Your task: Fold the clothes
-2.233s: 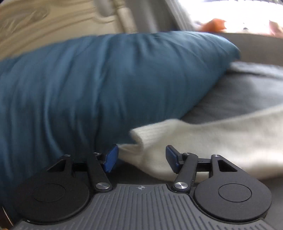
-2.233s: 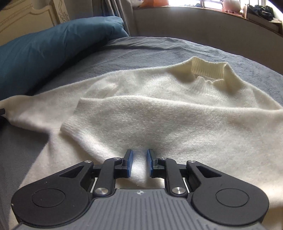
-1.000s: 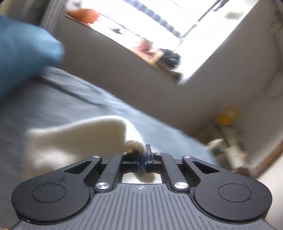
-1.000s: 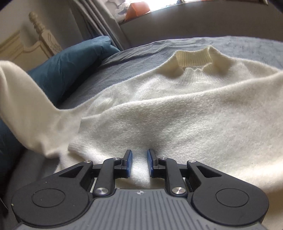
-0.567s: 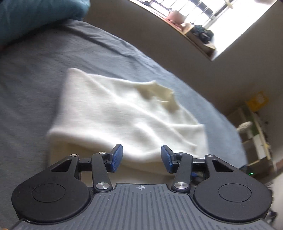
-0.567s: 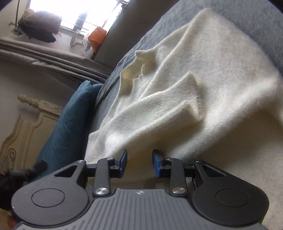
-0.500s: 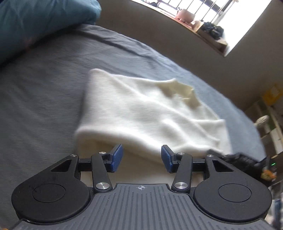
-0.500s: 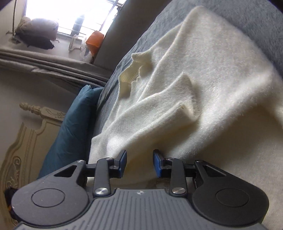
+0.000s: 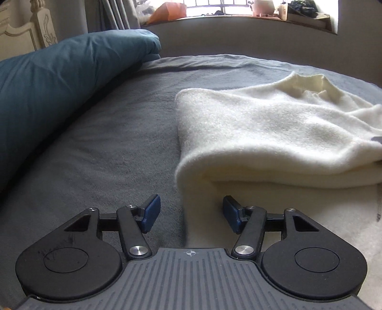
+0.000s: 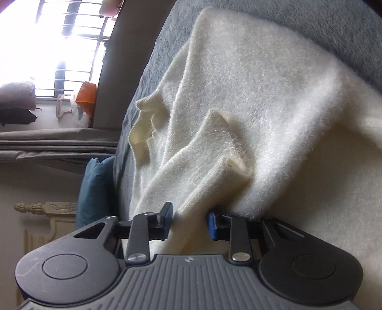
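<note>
A cream knit sweater lies on the grey bed cover, its left side folded over the body, its ribbed collar at the far end. My left gripper hangs low at the near left corner of the fold. Its jaws are opening, and the sweater's edge lies under the gap without touching the pads. In the right wrist view the scene is rolled sideways. My right gripper is closing, and a ridge of the sweater fills the gap between its blue pads, below the collar.
A large teal pillow lies along the left of the bed, before a carved cream headboard. A curved grey wall and a window sill with oddments stand behind the bed. Bare grey cover separates pillow and sweater.
My left gripper let go of the sleeve it had carried across, sank to the sweater's near edge and widened. My right gripper rolled sideways and narrowed on a ridge of knit.
</note>
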### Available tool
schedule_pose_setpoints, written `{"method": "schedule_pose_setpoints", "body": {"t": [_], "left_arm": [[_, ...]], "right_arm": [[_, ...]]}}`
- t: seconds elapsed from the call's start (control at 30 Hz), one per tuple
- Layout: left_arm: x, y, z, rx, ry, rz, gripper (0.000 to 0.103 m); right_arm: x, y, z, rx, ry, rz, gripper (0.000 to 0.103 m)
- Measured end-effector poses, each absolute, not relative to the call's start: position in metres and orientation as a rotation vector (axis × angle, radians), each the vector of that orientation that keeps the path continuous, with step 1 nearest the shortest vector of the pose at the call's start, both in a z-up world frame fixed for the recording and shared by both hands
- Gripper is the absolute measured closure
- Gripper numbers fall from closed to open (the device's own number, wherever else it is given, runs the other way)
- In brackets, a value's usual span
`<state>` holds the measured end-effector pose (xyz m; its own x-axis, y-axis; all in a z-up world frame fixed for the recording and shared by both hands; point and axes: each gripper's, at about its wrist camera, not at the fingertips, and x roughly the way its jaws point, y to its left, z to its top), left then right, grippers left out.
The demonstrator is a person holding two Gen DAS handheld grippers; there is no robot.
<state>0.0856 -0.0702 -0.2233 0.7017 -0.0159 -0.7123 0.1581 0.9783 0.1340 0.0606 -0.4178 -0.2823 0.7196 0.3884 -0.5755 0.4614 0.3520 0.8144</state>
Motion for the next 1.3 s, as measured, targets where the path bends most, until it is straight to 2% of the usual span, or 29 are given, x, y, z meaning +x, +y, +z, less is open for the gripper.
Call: {"method": "schedule_pose_setpoints", "body": {"t": [0.07,0.23,0.37,0.57,0.73,0.83,0.97,1.03,1.07,1.23,1.3], "left_arm": [[0.093,-0.067,-0.226,0.174,0.785,-0.074,0.045],[0.100,-0.058,-0.233,0.140,0.783,-0.057,0.040],[0.099,-0.055,-0.233,0.134,0.782,-0.062,0.038],[0.099,-0.058,-0.234,0.159,0.785,-0.068,0.037],[0.101,-0.060,-0.234,0.168,0.794,-0.067,0.037],[0.100,-0.061,-0.234,0.187,0.790,-0.076,0.036],[0.098,-0.064,-0.235,0.205,0.788,-0.072,0.036],[0.096,-0.063,-0.234,0.214,0.790,-0.076,0.036],[0.095,-0.060,-0.233,0.212,0.797,-0.088,0.036],[0.088,-0.045,-0.223,0.186,0.832,-0.154,0.036],[0.083,-0.035,-0.213,0.146,0.822,-0.169,0.036]], "right_arm": [[0.062,-0.414,-0.262,1.150,0.782,-0.056,0.091],[0.057,-0.414,-0.209,0.915,0.637,-0.068,0.092],[0.052,-0.433,-0.222,0.893,0.688,-0.127,0.092],[0.040,-0.431,-0.194,0.803,0.581,-0.079,0.092],[0.040,-0.445,-0.232,0.802,0.705,-0.143,0.092],[0.033,-0.446,-0.214,0.759,0.625,-0.091,0.092],[0.034,-0.446,-0.211,0.661,0.624,-0.067,0.090],[0.037,-0.460,-0.238,0.729,0.728,-0.086,0.086],[0.035,-0.471,-0.255,0.818,0.770,-0.096,0.088],[0.004,-0.514,-0.255,1.034,0.709,-0.161,0.083],[-0.004,-0.521,-0.243,0.990,0.683,-0.229,0.082]]}}
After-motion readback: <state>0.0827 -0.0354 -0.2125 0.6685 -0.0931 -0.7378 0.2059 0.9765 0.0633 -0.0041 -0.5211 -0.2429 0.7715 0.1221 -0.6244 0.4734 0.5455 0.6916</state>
